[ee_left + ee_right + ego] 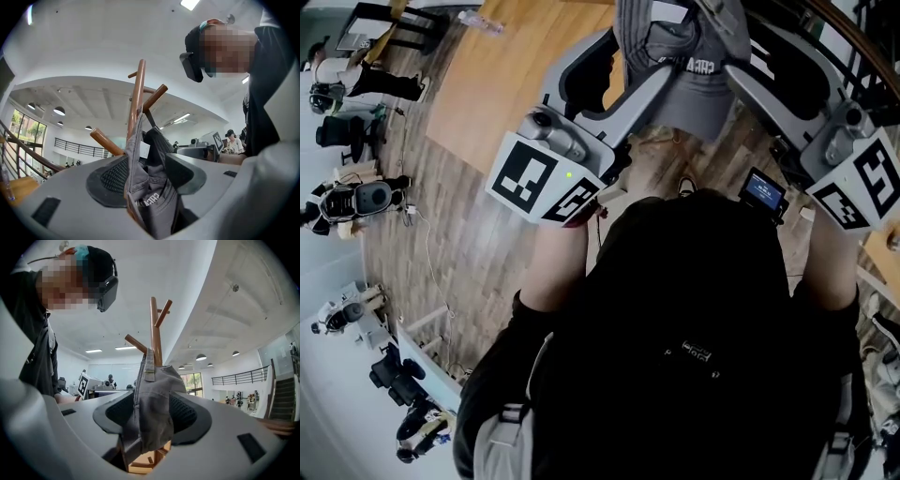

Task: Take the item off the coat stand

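Grey cap (pixel 154 197) w/ white lettering; brown coat stand (pixel 137 98); blk mesh pads (pixel 110 180); brown plank floor (pixel 487 234).

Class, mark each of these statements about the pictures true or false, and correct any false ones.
1. A grey cap hangs on the coat stand. True.
2. The coat stand is white metal. False: it is brown wood.
3. The cap hangs between the open jaws of the right gripper. True.
4. The left gripper has nothing between its jaws. False: its jaws are open, with the cap hanging between them too.
5. The floor below is wooden planks. True.
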Action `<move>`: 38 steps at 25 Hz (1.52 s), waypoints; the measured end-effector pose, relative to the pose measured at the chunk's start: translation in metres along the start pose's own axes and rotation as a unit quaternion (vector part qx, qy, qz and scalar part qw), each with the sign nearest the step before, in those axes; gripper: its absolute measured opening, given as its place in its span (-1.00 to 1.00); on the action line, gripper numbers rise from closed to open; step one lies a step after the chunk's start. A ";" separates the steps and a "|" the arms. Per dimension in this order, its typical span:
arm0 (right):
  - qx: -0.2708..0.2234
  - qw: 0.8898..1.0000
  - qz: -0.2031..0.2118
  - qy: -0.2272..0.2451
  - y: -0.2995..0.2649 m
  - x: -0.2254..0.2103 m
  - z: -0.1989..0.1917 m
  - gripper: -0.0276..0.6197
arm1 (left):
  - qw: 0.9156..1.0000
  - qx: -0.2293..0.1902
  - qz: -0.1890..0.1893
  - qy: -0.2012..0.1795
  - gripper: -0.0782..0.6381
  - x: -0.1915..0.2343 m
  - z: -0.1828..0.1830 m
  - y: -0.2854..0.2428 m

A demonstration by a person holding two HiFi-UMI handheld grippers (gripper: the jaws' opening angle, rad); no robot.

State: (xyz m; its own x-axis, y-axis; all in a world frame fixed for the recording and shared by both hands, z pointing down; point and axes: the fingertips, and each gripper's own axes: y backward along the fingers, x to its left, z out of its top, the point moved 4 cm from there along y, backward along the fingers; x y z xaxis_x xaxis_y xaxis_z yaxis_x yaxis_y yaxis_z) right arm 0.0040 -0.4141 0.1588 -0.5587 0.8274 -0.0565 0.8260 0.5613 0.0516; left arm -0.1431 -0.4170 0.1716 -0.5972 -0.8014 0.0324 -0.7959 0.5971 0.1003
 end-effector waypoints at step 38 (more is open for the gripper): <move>-0.011 0.999 -0.033 0.036 -0.006 0.017 0.028 -0.82 | 0.999 -0.025 0.029 -0.037 -0.72 -0.017 0.032 0.003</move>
State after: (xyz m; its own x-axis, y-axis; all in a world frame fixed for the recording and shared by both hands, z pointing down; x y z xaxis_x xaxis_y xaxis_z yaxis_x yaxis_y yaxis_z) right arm -0.0083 -0.4044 0.1297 -0.6162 0.7875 0.0104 0.7860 0.6141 0.0713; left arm -0.1384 -0.4007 0.1397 -0.6494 -0.7597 -0.0337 -0.7548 0.6386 0.1500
